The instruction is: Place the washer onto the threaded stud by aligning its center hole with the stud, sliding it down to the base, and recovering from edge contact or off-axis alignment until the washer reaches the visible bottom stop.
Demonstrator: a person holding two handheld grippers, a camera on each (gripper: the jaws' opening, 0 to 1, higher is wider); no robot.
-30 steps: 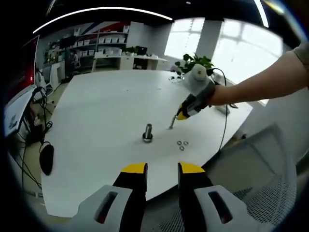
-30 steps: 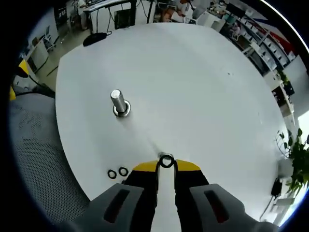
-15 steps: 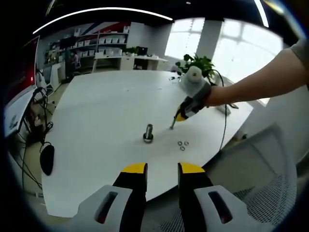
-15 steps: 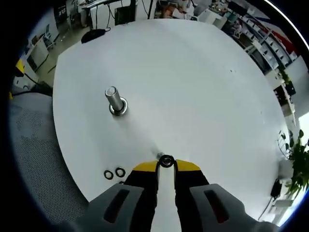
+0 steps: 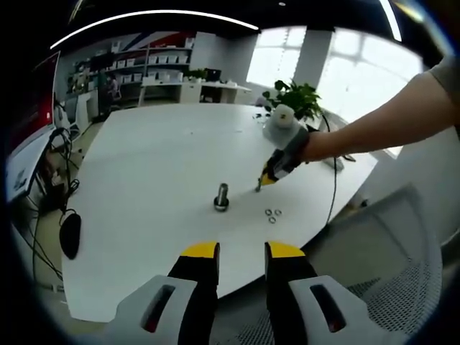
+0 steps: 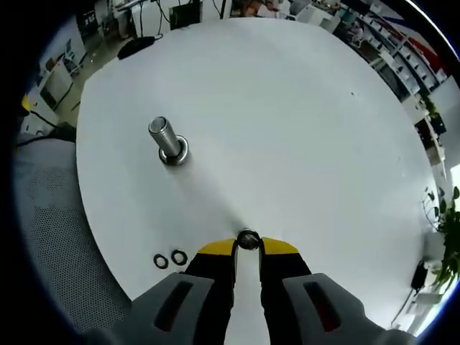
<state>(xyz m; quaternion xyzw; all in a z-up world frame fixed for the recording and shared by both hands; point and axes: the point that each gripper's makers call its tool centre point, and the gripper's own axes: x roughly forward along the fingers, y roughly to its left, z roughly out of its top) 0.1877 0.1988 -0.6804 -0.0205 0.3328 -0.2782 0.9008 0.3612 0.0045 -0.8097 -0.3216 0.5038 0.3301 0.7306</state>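
1. Right gripper (image 6: 247, 244) at lower centre of the right gripper view, jaws drawn together on a washer (image 6: 247, 239) pinched at the tips. Same gripper seen in the left gripper view right of centre (image 5: 260, 185), carried by a person's arm (image 5: 388, 118) reaching in from the right edge.
2. Threaded stud (image 6: 167, 141) upright on the white table (image 6: 302, 129), upper left of the jaws in the right gripper view; centre frame in the left gripper view (image 5: 221, 196). Metal ring at its foot, taken as the bottom stop.
3. Change over the last second: stud displaced slightly leftward and upward in the right gripper view, whole picture shifted with it, so camera motion, not stud motion. In the left gripper view, right gripper raised a little off the tabletop and tilted. Read as lift after pickup, with transfer toward the stud barely begun.
4. Washer clear of the table, well apart from the stud; hole not yet over the stud axis. Alignment and descent outstanding.
5. Two spare washers (image 6: 169, 259) lying flat near the table edge, lower left of the jaws; also visible just right of the stud in the left gripper view (image 5: 272, 215).
6. Left gripper (image 5: 241, 251) at bottom centre of its own view, jaws parted with a clear gap, nothing held, hanging off the near table edge.
7. Risk: washer held edge-on, so tilt onto the stud top likely unless levelled.
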